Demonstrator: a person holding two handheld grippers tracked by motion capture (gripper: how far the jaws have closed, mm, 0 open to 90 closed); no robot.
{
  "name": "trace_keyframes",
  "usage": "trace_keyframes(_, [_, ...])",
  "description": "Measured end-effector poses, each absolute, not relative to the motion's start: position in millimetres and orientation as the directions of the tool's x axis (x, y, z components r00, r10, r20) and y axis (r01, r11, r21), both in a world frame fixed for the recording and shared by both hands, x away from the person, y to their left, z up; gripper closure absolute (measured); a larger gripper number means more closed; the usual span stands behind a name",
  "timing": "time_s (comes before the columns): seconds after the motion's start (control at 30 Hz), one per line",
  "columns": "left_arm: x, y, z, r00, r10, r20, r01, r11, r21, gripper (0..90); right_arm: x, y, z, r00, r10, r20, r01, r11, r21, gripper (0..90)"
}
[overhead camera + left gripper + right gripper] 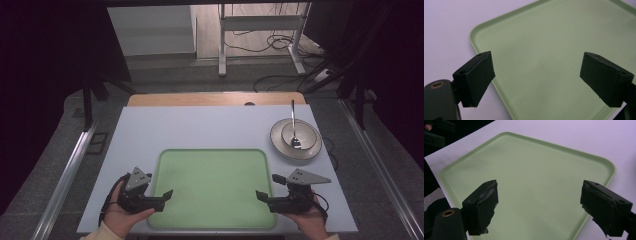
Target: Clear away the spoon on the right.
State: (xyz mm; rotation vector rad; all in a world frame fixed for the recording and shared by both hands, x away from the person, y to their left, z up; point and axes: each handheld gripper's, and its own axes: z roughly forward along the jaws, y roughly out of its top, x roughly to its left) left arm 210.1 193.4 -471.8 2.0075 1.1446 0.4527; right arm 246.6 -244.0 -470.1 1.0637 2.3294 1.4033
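We see the pale lavender counter (200,127) filling mid-frame, w/ the flat light-green plastic tray (212,187) lying bare at lower centre. Upper right of it sit stacked cream bowls (296,140) w/ a metal spoon (293,125) inside. Our left gripper (162,196) at the tray's lower-left edge & right gripper (265,190) at its lower right: fingers released, nothing between them.

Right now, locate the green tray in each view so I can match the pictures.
High view: green tray at centre bottom, between both grippers.
Left gripper view: it spans the centre and right.
Right gripper view: it spans the middle.
Shared landmark: the pale table around it.
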Motion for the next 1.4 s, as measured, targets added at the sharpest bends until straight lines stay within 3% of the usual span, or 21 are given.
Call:
trace_keyframes(0.83, [207.7,202.1,-471.6,0.534,0.845,-0.030,0.551,-0.321,0.771,11.6,239.7,-239.4,-456.9,-0.731,0.670,0.130,0.438,0.314,0.843,19.0])
trace_keyframes(1.4, [208.8,202.3,-473.0,0.542,0.840,-0.002,0.541,-0.347,0.766,12.4,258.8,-236.4,-437.5,-0.729,0.677,0.103,0.419,0.322,0.849,21.5])
